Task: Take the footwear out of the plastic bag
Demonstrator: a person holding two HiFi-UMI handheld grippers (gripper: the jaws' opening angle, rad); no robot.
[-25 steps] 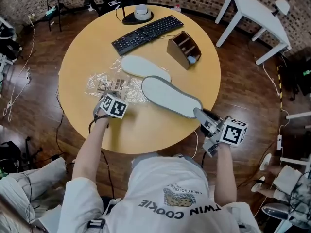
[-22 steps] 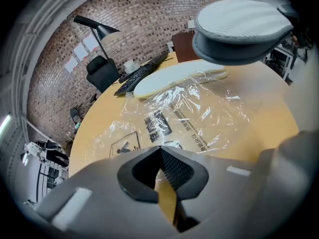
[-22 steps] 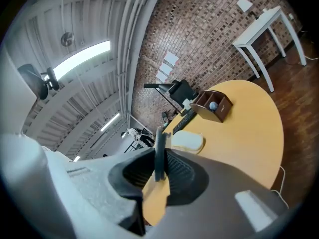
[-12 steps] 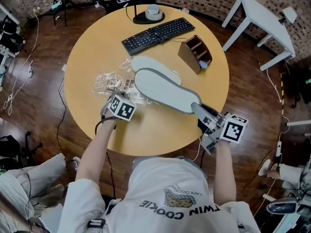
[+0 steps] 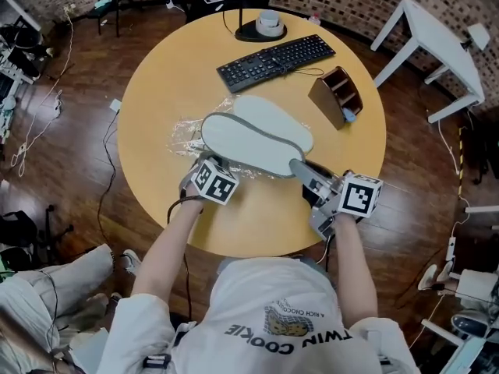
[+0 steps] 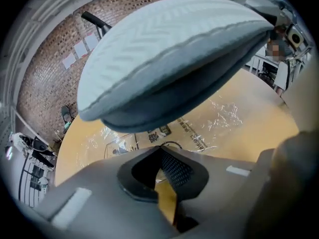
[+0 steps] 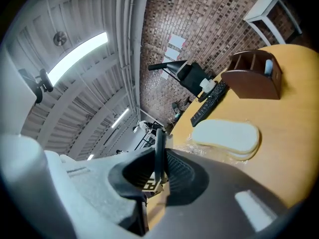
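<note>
A grey-soled slipper point(image 5: 249, 142) hangs sole-up over the round yellow table point(image 5: 171, 68). My right gripper point(image 5: 300, 168) is shut on its heel edge, which shows as a thin dark strip between the jaws point(image 7: 159, 153). That slipper overlaps the second slipper point(image 5: 284, 119), which lies on the table and shows pale in the right gripper view point(image 7: 227, 137). A crumpled clear plastic bag point(image 5: 187, 131) lies at the left. My left gripper point(image 5: 203, 164) sits at its near edge, jaws nearly together on the film point(image 6: 160, 156). The held slipper point(image 6: 174, 54) fills the top of the left gripper view.
A black keyboard point(image 5: 277, 61) lies at the back of the table, with a wooden desk organizer point(image 5: 337, 98) to its right and a black stand point(image 5: 263, 28) at the far rim. A white side table point(image 5: 440, 45) stands on the floor at the right. Cables trail at the left.
My right gripper has carried the slipper left and farther over the table, so it now overlaps the other slipper. The left gripper has stayed at the bag.
</note>
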